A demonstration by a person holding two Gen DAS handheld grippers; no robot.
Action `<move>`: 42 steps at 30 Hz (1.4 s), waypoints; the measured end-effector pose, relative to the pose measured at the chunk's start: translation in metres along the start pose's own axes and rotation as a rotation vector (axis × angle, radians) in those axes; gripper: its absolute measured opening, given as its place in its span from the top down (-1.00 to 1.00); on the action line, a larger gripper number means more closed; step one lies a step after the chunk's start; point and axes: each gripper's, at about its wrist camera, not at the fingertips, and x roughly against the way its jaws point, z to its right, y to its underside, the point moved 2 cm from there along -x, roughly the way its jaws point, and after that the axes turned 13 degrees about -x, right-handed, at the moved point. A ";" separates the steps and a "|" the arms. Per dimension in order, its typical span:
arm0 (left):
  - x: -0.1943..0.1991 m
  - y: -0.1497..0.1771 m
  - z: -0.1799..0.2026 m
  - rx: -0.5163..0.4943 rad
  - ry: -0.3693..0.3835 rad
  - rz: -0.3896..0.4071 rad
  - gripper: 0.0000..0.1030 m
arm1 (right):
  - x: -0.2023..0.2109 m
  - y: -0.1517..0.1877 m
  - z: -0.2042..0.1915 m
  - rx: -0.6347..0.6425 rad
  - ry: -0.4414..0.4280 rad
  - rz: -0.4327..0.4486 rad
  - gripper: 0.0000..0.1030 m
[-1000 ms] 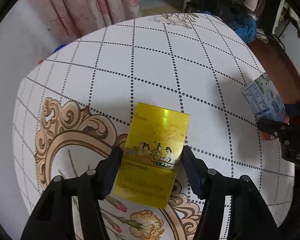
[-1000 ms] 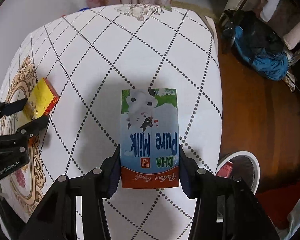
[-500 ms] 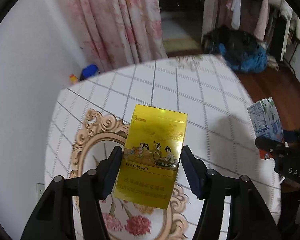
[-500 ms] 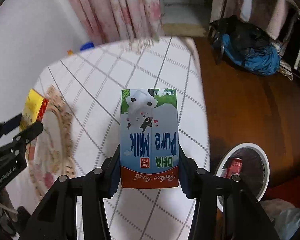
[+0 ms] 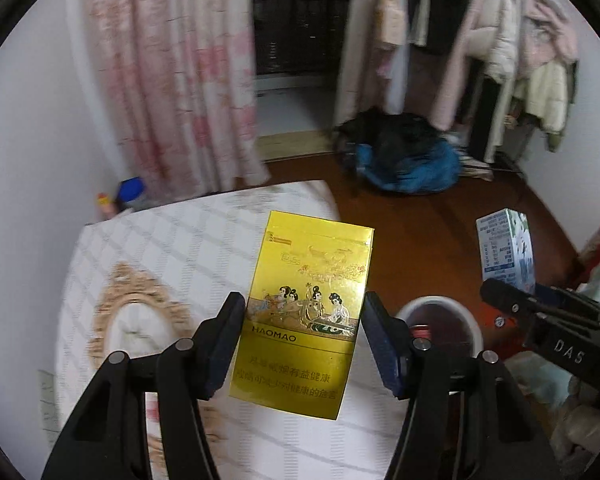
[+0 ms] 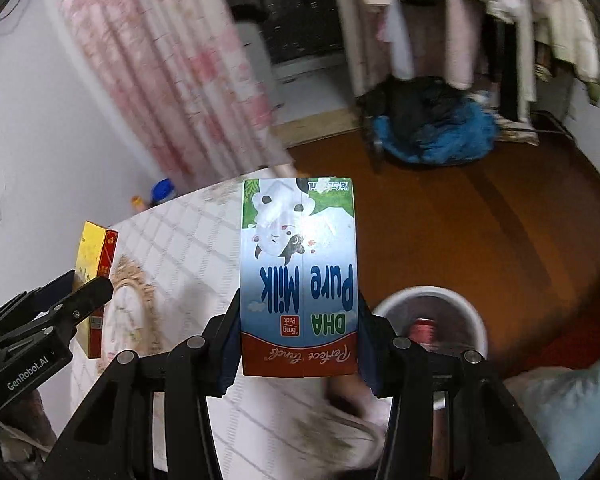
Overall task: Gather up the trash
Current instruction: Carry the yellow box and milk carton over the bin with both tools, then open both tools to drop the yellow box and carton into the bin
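Left wrist view: the left gripper [image 5: 303, 340] pinches the yellow cigarette pack [image 5: 306, 312] between both fingers, held above the table's [image 5: 172, 248] 3 o'clock edge; the white bin [image 5: 440, 332] sits at 4 o'clock on open floor.

Right wrist view: the right gripper [image 6: 298, 340] clamps the milk carton [image 6: 299, 276], bin [image 6: 430, 322] at 4 o'clock. Both have lifted clear of the tabletop since a second ago.

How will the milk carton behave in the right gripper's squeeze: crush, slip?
The milk carton likely holds stiff: its walls look flat and undented between the right gripper fingers. Its glossy print may be slippery. Probably light, if empty trash.
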 end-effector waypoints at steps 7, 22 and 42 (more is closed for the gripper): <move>-0.071 -0.016 0.095 0.005 0.222 -0.113 -0.10 | -0.018 0.004 0.122 -0.135 0.144 -0.080 0.02; -0.286 -0.001 0.187 -0.018 0.442 -0.514 -0.10 | -0.177 0.039 0.276 -0.371 0.286 -0.332 0.02; -0.203 0.008 0.186 -0.177 0.220 -0.400 -0.91 | -0.109 0.049 0.247 -0.334 0.332 -0.292 -0.98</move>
